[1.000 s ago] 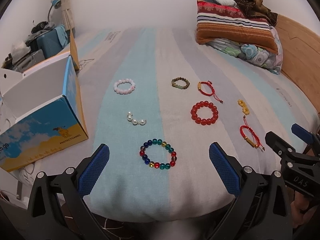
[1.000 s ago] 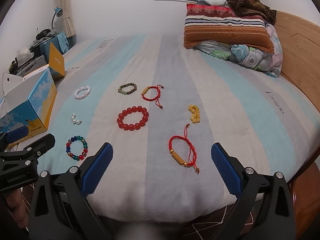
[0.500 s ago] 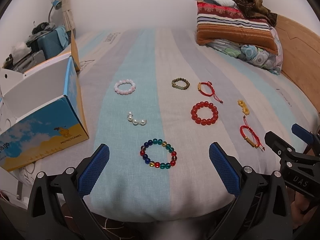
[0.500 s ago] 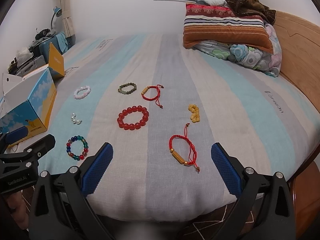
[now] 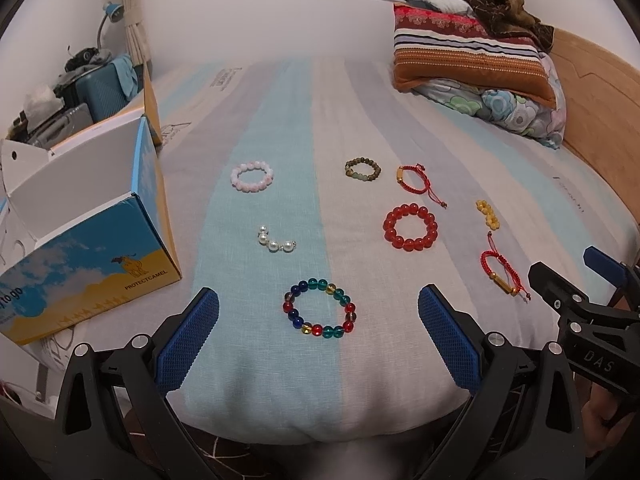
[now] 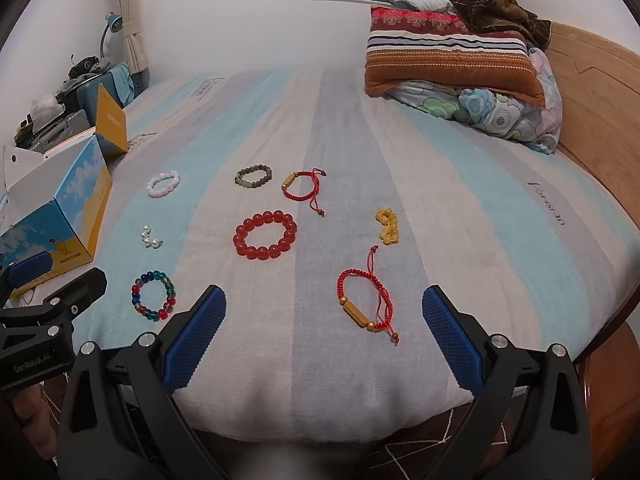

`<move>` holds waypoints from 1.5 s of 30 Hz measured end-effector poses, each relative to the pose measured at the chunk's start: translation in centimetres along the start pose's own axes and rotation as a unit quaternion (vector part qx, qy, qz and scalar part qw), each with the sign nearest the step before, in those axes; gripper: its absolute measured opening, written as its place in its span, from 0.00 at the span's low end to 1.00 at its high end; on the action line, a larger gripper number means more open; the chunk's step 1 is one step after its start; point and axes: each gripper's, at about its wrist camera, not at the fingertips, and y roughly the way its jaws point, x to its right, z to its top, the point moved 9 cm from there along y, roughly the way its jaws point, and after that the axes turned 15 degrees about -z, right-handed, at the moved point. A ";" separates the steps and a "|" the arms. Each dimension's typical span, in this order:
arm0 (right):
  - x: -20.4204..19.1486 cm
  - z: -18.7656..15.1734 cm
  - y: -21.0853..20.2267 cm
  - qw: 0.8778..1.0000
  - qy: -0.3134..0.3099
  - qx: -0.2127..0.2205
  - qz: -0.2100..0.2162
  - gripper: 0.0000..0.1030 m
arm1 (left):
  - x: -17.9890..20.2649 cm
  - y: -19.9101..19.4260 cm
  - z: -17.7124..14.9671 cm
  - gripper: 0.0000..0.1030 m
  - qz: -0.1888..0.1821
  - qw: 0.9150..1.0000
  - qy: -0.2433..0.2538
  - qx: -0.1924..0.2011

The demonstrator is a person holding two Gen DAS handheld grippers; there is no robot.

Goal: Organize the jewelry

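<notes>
Hovering at the near edge of the bed (image 5: 280,100), both tongs are empty and spread wide: the left gripper (image 5: 318,322) and the right gripper (image 6: 324,326) each show blue pads far apart with nothing between them.

Judging by the layout, the sorting has not begun. Eight pieces lie loose on the striped sheet, and the open box (image 5: 92,216) at the left of the left view appears empty, though its floor is only partly visible.

In the left view, the multicoloured bead bracelet (image 5: 319,309) lies at lower centre, directly between the left pads and a little beyond them. Higher up sit the pearl piece (image 5: 275,241), the pink bracelet (image 5: 252,176), the olive bracelet (image 5: 363,170), a red cord bracelet (image 5: 416,179), the red bead bracelet (image 5: 410,227) and the yellow bead piece (image 5: 488,214).

In the right view, a second red cord bracelet (image 6: 366,300) lies at lower centre, between the right pads and slightly right of the middle, so it looks like that gripper's nearest pick.
</notes>
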 end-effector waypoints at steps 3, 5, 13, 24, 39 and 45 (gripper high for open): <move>0.0 0.0 0.0 1.000 0.000 0.000 0.000 0.92 | -0.1 0.0 0.0 0.95 0.000 1.000 -0.001 0.000; 0.0 0.0 0.0 1.000 -0.001 0.001 0.000 0.92 | -0.1 0.1 0.0 0.95 -0.001 1.000 -0.002 -0.001; 0.1 0.1 0.0 1.000 -0.001 -0.001 0.000 0.92 | 0.0 0.1 0.0 0.95 0.001 1.000 0.000 0.000; 0.5 0.4 0.5 1.000 0.003 -0.001 0.000 0.92 | 0.1 0.6 -0.1 0.95 -0.002 1.000 0.001 -0.003; 1.2 -2.3 8.8 0.998 0.013 -0.053 0.005 0.92 | -3.0 9.0 -2.6 0.95 -0.010 0.999 -0.017 -0.042; 1.0 -3.5 12.0 0.997 0.015 -0.074 0.006 0.92 | -3.9 11.0 -3.3 0.95 -0.020 0.998 -0.029 -0.046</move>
